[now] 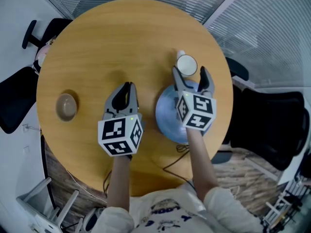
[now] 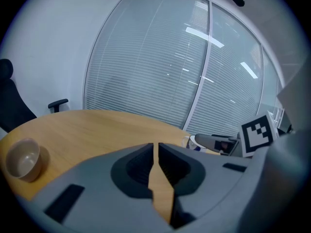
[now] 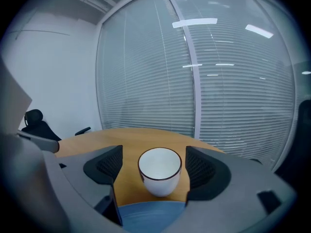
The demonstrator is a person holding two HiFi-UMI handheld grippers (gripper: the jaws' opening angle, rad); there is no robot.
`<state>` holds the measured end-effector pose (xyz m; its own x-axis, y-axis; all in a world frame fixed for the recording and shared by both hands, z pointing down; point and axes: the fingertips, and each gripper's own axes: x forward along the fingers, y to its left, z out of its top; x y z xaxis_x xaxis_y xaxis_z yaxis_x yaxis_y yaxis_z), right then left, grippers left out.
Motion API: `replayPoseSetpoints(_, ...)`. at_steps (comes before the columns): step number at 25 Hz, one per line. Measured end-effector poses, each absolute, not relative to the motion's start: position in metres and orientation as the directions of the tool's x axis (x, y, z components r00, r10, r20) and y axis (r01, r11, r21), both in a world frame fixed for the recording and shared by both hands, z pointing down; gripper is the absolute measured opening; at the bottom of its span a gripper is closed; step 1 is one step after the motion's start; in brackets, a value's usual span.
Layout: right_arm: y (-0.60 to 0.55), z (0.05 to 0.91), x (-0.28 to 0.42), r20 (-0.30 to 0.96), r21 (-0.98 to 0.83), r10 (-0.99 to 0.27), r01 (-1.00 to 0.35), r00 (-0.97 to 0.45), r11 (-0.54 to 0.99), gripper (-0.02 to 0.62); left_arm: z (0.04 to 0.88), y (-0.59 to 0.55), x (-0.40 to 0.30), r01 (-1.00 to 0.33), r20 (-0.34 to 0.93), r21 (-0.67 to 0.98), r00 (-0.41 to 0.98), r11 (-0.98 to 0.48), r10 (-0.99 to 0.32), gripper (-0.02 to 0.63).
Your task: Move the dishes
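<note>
Round wooden table point(image 1: 121, 38) mid-room. Beyond the table: glass wall point(image 2: 146, 67), blinds point(image 3: 141, 81) shut, white post point(image 3: 193, 81) between panes. Strip lights point(image 3: 194, 22) reflect in the glass. Plain white wall point(image 2: 43, 47) left of the table. Black chair point(image 1: 17, 101) at the table's left edge, second black chair point(image 1: 272, 125) at its right. Wood-plank floor point(image 1: 248, 171) shows by the table's near right side.

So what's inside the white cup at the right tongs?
The white cup shows only bare white inner wall, nothing in it. Its very bottom is covered by its near rim.
</note>
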<state>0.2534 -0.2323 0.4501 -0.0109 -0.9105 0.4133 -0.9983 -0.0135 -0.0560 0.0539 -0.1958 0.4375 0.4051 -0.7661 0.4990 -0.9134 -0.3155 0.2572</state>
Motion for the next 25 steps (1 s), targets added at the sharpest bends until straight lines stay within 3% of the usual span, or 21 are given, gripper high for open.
replayPoseSetpoints(15, -0.189, 0.379, 0.121, 0.293, -0.14, -0.927, -0.97, -0.232, 0.198, 0.377, 0.383, -0.156, -0.022, -0.943, 0.415, 0.249, 0.311, -0.221, -0.855, 0.015)
replayPoseSetpoints(20, -0.176, 0.366, 0.069, 0.269, -0.111, -0.925, -0.963, -0.268, 0.246, 0.147, 0.37, -0.138, -0.072, -0.956, 0.399, 0.25, 0.247, -0.154, -0.883, 0.016)
replayPoseSetpoints(25, -0.166, 0.363, 0.016, 0.272, -0.12, -0.904, -0.944, -0.329, 0.308, 0.096, 0.365, -0.118, -0.123, -0.963, 0.396, 0.254, 0.186, -0.087, -0.899, 0.015)
